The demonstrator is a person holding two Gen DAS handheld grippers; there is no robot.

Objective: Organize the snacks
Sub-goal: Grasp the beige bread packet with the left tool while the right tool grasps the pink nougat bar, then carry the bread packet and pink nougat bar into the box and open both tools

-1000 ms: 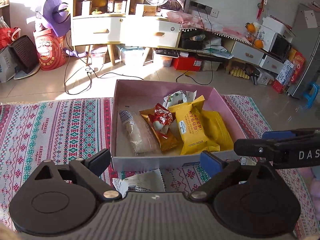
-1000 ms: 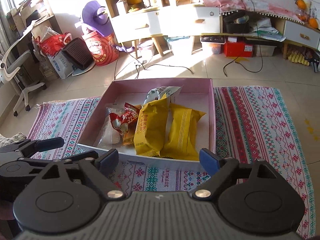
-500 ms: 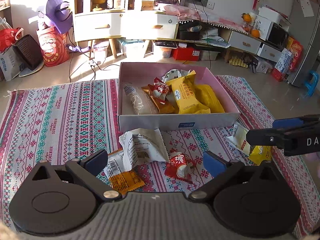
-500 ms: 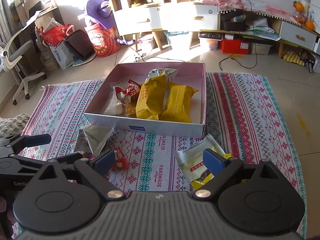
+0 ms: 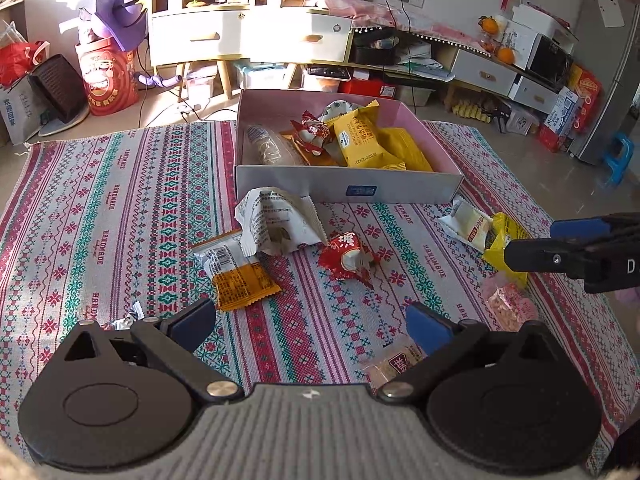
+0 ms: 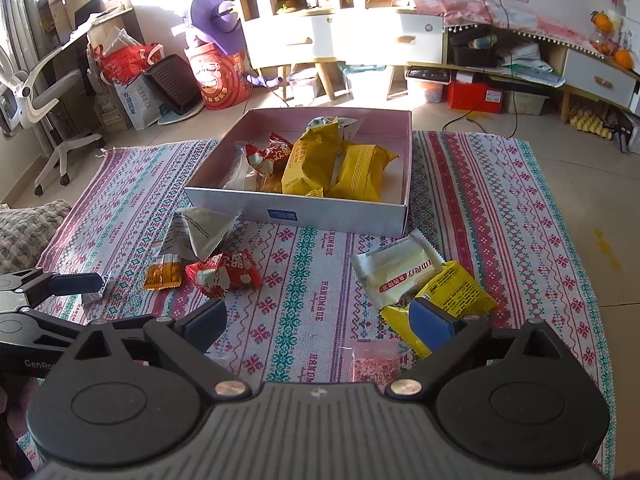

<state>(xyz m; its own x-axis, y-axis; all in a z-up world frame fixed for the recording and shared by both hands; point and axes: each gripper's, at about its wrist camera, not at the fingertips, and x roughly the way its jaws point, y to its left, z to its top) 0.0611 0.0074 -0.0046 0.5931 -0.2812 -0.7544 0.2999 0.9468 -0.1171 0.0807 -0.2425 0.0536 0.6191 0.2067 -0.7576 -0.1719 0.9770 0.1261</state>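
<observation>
Both grippers, left gripper [image 5: 308, 322] and right gripper [image 6: 318, 322], hover with fingers spread and empty before the box [image 5: 344, 190], ready to collect packets lying loose on the rug [image 5: 120, 200]

My left gripper [image 5: 308, 322] and right gripper [image 6: 318, 320] both hover level, jaws spread wide, holding nothing.

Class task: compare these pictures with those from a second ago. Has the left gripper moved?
Yes. The left gripper has drawn back from the pink box, which now sits farther up the left wrist view, with loose snacks showing before it.
</observation>
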